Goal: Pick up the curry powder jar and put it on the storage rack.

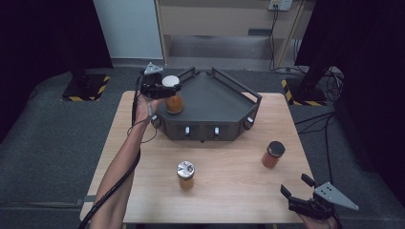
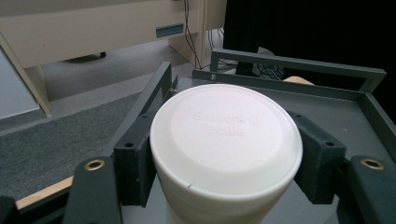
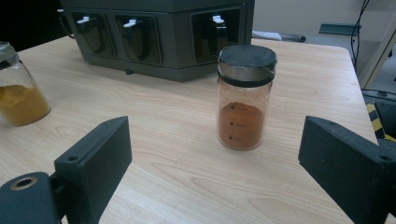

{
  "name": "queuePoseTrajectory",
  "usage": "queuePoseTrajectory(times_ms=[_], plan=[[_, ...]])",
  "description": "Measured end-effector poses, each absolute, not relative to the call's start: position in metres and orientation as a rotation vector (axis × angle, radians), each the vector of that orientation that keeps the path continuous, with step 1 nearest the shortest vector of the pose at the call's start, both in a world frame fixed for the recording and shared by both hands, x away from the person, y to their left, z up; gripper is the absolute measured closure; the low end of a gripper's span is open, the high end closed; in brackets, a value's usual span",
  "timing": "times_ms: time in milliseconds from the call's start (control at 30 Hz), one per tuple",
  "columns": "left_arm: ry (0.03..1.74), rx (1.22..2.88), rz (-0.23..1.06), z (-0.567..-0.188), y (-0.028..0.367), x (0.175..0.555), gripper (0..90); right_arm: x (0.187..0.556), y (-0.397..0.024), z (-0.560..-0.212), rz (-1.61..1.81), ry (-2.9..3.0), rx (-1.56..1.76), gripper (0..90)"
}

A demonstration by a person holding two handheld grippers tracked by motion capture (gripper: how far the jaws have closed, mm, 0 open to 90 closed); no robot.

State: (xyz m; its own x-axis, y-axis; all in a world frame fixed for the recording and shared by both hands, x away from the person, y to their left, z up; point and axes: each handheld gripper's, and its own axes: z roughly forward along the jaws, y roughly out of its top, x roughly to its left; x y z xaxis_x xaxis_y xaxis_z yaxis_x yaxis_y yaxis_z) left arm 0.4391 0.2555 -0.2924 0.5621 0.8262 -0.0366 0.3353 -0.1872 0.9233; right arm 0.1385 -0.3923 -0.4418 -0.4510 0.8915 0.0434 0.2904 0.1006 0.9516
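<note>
At the rack's [image 1: 224, 95] left rear corner, the left tool [image 1: 165, 88] is clamped on the white-lidded jar [image 1: 173, 98] — pads pressing just under its cap [image 2: 226, 135] — with the jar at the tray's floor. The step looks like placing it in the rack; next comes letting go and backing out clear. The right tool [image 1: 298, 185] waits, jaws apart, facing the black-lidded jar [image 3: 245, 98] on the tabletop [image 1: 224, 191] — likely next.

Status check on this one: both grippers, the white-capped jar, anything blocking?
Left gripper shut on white-capped jar, over dark rack. Right gripper open, empty, facing black-capped jar. Nothing in the way.
</note>
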Motion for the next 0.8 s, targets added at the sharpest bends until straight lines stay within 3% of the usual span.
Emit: queuePoseTrajectory(times_ms=[367, 633, 800], plan=[[0.943, 1.756, 0.598, -0.296, 0.257, 0.437, 32.1, 0.138, -0.392, -0.442, 1.363, 1.813, 1.15, 9.6], [0.93, 1.722, 0.61, -0.284, 0.262, 0.431, 15.9, 0.138, -0.392, -0.442, 1.36, 1.815, 1.147, 9.5], [0.902, 1.726, 0.622, -0.275, 0.264, 0.424, 11.8, 0.138, -0.392, -0.442, 1.359, 1.814, 1.148, 9.4]])
